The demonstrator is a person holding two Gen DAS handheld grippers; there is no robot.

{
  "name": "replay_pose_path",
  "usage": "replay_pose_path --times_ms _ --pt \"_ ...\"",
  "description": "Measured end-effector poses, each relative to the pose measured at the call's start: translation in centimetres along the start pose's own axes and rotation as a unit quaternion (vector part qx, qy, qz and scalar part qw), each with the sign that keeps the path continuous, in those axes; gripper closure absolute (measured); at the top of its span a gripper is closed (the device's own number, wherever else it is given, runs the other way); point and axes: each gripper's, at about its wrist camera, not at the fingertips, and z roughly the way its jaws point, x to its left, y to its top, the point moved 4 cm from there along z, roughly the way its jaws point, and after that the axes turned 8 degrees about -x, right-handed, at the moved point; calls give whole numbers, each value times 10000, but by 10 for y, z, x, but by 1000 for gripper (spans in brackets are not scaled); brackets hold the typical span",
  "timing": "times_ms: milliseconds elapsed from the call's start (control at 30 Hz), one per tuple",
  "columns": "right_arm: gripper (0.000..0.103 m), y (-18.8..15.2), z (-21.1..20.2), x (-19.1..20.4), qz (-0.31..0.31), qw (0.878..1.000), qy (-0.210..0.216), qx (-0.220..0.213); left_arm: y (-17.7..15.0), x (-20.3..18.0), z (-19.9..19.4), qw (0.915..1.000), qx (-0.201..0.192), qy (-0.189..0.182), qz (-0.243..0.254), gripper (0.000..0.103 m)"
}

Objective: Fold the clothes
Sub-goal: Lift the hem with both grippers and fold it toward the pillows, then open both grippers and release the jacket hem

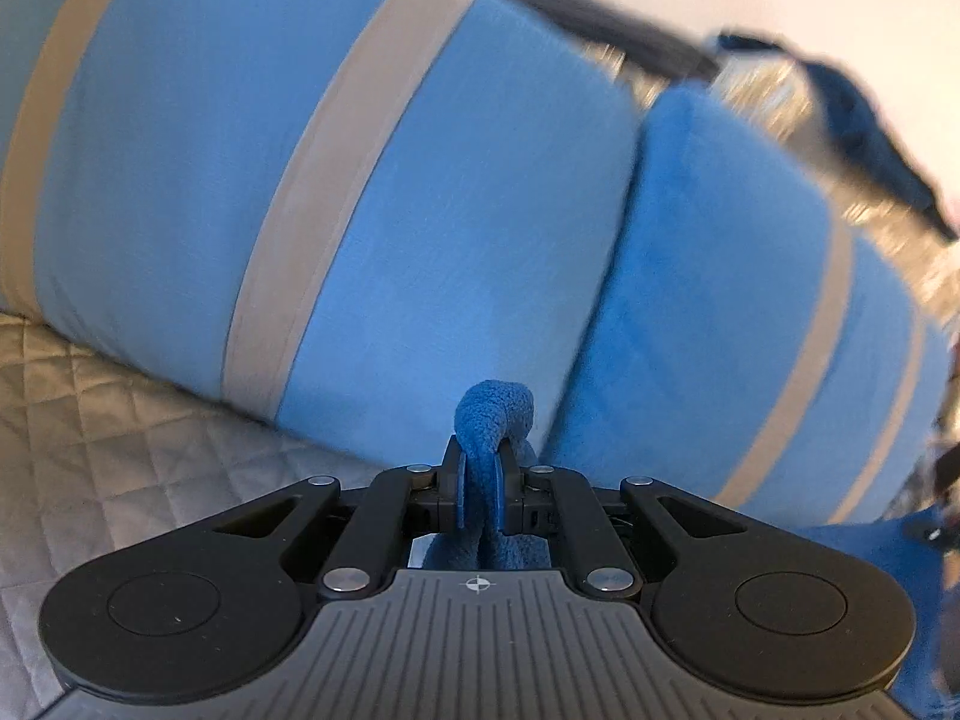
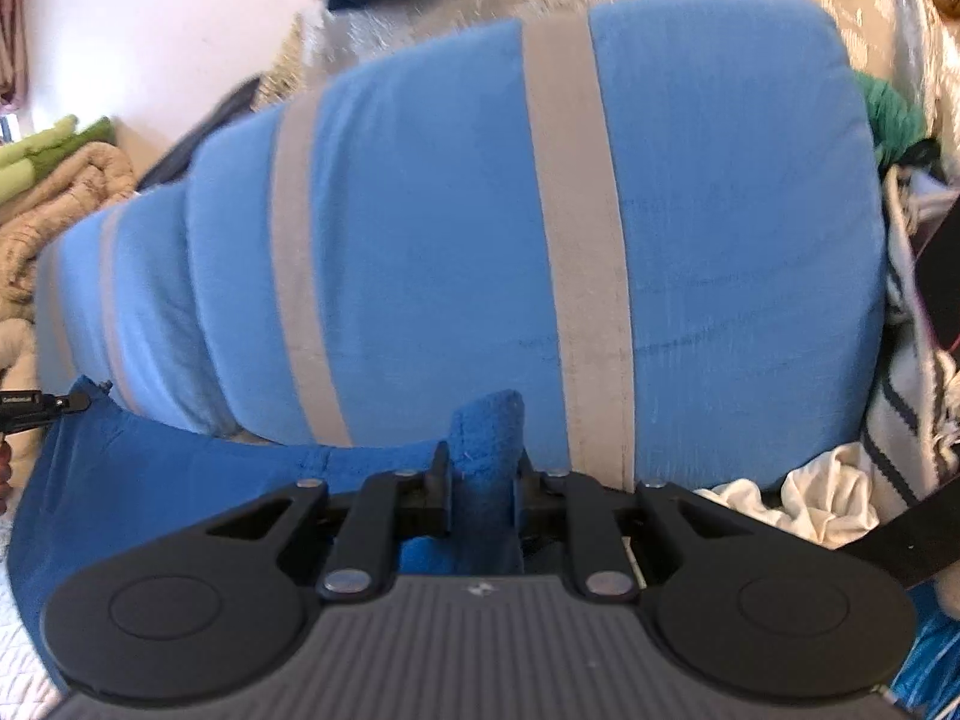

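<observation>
Pinched tight in the left gripper point(image 1: 480, 468): a fold of dark blue fleece garment point(image 1: 495, 414), tip poking up past the pads. Clamped likewise in the right gripper point(image 2: 483, 468): another bunched edge, cloth stretching leftward between the two. Beyond, light blue striped cushions point(image 2: 456, 240) lying crosswise. Only in the right view: white cloth point(image 2: 798, 498), beige blanket point(image 2: 66, 198). Only in the left: quilted grey cover point(image 1: 108, 420).

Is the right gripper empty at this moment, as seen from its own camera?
No, the right gripper has its jaws shut on a fold of dark blue cloth.
</observation>
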Motion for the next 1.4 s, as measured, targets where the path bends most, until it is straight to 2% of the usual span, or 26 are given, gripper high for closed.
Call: replay_pose_path --times_ms 133,300,400,467,533,700,833,867,900,967,1000,1033,1067,1100,1300,1400 --pt "85 -26 26 -14 143 9993 -158 323 -38 8 18 9988 404 143 228 95" --pt "85 -48 30 -26 210 9979 -152 591 -57 26 19 9984 523 -112 -159 95" --pt "85 -48 28 -27 239 9982 -132 539 -51 26 17 9989 397 -98 -236 95" --pt "85 -44 25 -23 168 9988 -141 430 -40 24 6 9994 49 -185 -304 95" --pt "86 -32 15 -21 168 9998 -19 136 -26 26 -3 9980 -242 -353 -465 96" --pt "86 -16 16 -24 229 9997 -7 -5 -8 15 6 9984 -392 -277 -300 96" --pt "85 -22 36 -28 349 9992 -167 143 -25 16 35 9998 40 84 -174 94" --pt "85 -26 42 -29 393 9987 -211 227 -32 17 42 9995 211 185 -130 89" --pt "82 -29 46 -32 458 9982 -258 298 -38 18 49 9988 383 286 -86 85" --pt "61 -34 51 -36 673 9964 -311 421 -44 21 53 9978 567 341 -77 77" --pt "48 -34 49 -38 785 9955 -339 412 -44 23 52 9978 580 306 -134 67" --pt "25 -34 46 -39 803 9952 -365 418 -43 28 50 9975 595 257 -265 60" --pt "15 -33 43 -40 764 9953 -399 434 -42 32 47 9971 613 207 -408 41" --pt "0 -33 39 -41 741 9953 -454 437 -40 36 46 9962 632 203 -557 31" --pt "0 -37 7 -57 1407 9869 -563 554 -37 57 7 9933 393 593 -907 23" --pt "0 -46 -19 -56 1369 9869 -653 554 -39 60 -21 9943 394 524 -839 23"
